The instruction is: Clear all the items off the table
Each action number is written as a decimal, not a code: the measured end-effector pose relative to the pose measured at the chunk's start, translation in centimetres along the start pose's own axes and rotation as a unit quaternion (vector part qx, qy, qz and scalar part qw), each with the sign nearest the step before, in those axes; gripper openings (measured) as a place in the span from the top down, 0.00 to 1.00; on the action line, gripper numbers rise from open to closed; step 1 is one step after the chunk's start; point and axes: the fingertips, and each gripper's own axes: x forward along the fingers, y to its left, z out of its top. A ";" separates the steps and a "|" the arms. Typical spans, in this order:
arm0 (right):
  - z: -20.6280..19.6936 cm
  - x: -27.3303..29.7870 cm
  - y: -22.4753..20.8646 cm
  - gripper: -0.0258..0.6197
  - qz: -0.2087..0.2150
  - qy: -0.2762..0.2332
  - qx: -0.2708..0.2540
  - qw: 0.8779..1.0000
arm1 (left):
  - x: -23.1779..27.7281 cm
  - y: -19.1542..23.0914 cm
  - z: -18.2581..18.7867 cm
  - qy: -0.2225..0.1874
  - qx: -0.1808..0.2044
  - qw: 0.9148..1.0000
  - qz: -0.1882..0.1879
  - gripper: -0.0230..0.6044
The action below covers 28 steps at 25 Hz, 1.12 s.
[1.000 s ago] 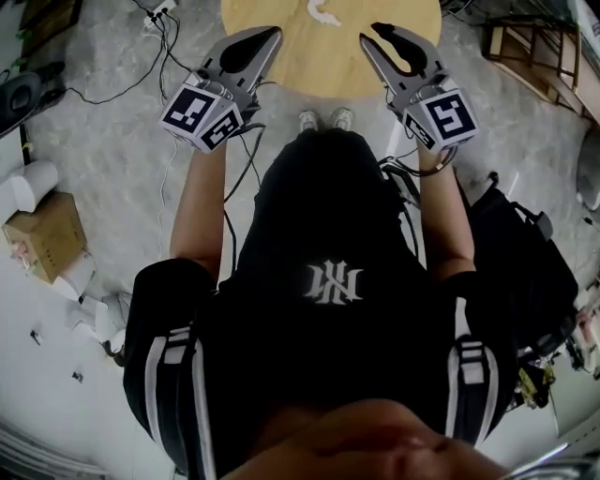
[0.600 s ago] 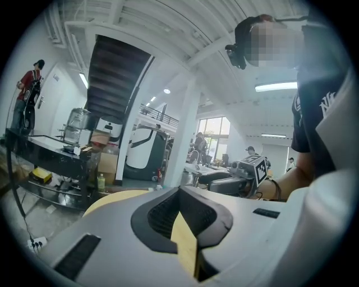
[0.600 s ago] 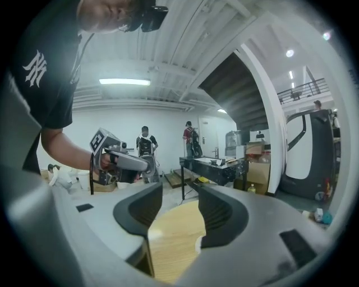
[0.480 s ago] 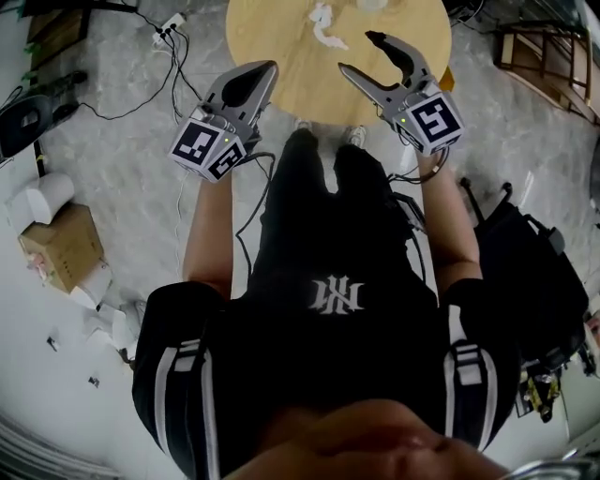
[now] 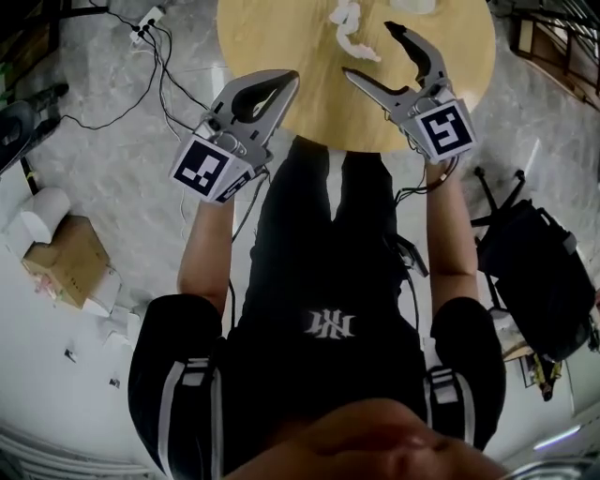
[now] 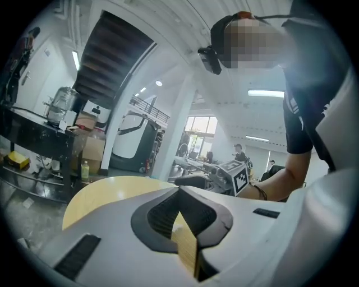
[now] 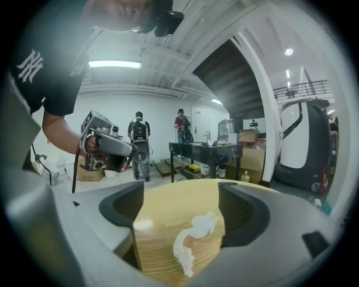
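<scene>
At the head view's top edge, the round wooden tabletop [image 5: 281, 37] is cut off, and a second white item [image 5: 413, 5] is barely shown. A twisted white tissue [image 5: 354, 33] lies on the tabletop, its long axis running away from the right gripper [image 5: 368, 50]. That gripper's fingers have just been opened wide and nothing is gripped. The left gripper [image 5: 289, 79] is held with its fingers closed and empty, near the rim above a grey marbled floor [image 5: 112, 159].
</scene>
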 end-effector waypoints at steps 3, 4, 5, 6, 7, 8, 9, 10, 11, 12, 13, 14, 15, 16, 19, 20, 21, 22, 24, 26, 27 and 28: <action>-1.4 2.1 -0.1 0.29 -0.001 0.015 -0.013 1.000 | 0.6 1.4 -0.8 -0.002 -0.002 1.000 -0.012 0.94; -2.0 2.6 -0.3 0.29 -0.001 0.022 -0.014 1.000 | 0.8 1.8 -1.1 -0.002 -0.004 1.000 -0.016 0.94; -2.7 3.0 -0.5 0.29 0.000 0.032 -0.015 0.999 | 1.0 2.1 -1.3 -0.002 -0.005 1.000 -0.019 0.94; -3.4 3.4 -0.8 0.29 0.003 0.042 -0.016 0.999 | 1.2 2.4 -1.6 -0.002 -0.006 1.000 -0.022 0.94; -4.1 3.8 -1.1 0.29 0.008 0.053 -0.019 0.998 | 1.3 2.7 -1.8 -0.001 -0.007 1.000 -0.024 0.94; -4.8 4.2 -1.4 0.29 0.016 0.064 -0.023 0.998 | 1.4 2.9 -2.1 0.000 -0.007 1.000 -0.025 0.94; -5.6 4.4 -1.7 0.29 0.026 0.078 -0.031 0.996 | 1.4 3.1 -2.4 0.002 -0.008 1.000 -0.027 0.94; -6.4 4.6 -1.8 0.29 0.035 0.094 -0.040 0.994 | 1.5 3.2 -2.7 0.004 -0.009 1.000 -0.029 0.94; -7.1 4.8 -2.0 0.28 0.044 0.110 -0.047 0.992 | 1.6 3.4 -3.0 0.005 -0.010 0.999 -0.031 0.94; -7.7 5.0 -2.0 0.28 0.051 0.123 -0.050 0.990 | 1.6 3.5 -3.3 0.005 -0.012 0.999 -0.032 0.94; -8.3 5.2 -1.9 0.21 0.058 0.133 -0.049 0.988 | 1.7 3.5 -3.6 0.007 -0.014 0.999 -0.032 0.94; -8.8 5.5 -1.7 0.17 0.065 0.141 -0.048 0.987 | 1.8 3.6 -3.9 0.009 -0.018 0.999 -0.033 0.94; -9.2 5.8 -1.6 0.17 0.069 0.146 -0.049 0.986 | 1.9 3.6 -4.2 0.010 -0.021 0.999 -0.033 0.94; -9.5 6.0 -1.4 0.17 0.072 0.149 -0.052 0.985 | 2.0 3.6 -4.5 0.011 -0.024 0.999 -0.034 0.94; -9.9 6.9 -1.6 0.17 0.071 0.150 -0.053 0.985 | 2.3 3.7 -4.7 0.013 -0.030 0.999 -0.038 0.94; -9.9 7.1 -1.8 0.17 0.070 0.152 -0.053 0.985 | 2.4 3.6 -4.7 0.012 -0.031 0.999 -0.038 0.94; -10.1 7.3 -2.0 0.17 0.069 0.156 -0.055 0.984 | 2.5 3.6 -4.6 0.012 -0.031 0.999 -0.039 0.94; -10.5 7.3 -2.1 0.17 0.069 0.162 -0.057 0.983 | 2.5 3.5 -4.6 0.011 -0.032 0.999 -0.039 0.94; -11.2 7.2 -2.2 0.19 0.069 0.177 -0.063 0.980 | 2.7 3.3 -4.5 0.008 -0.034 0.999 -0.041 0.94; -11.7 7.0 -2.2 0.25 0.068 0.187 -0.070 0.977 | 3.0 3.0 -4.3 0.003 -0.036 0.998 -0.044 0.94; -11.8 6.8 -2.3 0.31 0.066 0.189 -0.071 0.977 | 3.1 2.9 -4.2 0.002 -0.037 0.998 -0.046 0.94; -11.8 6.7 -2.3 0.32 0.064 0.189 -0.071 0.977 | 3.2 2.8 -4.1 0.001 -0.037 0.998 -0.048 0.94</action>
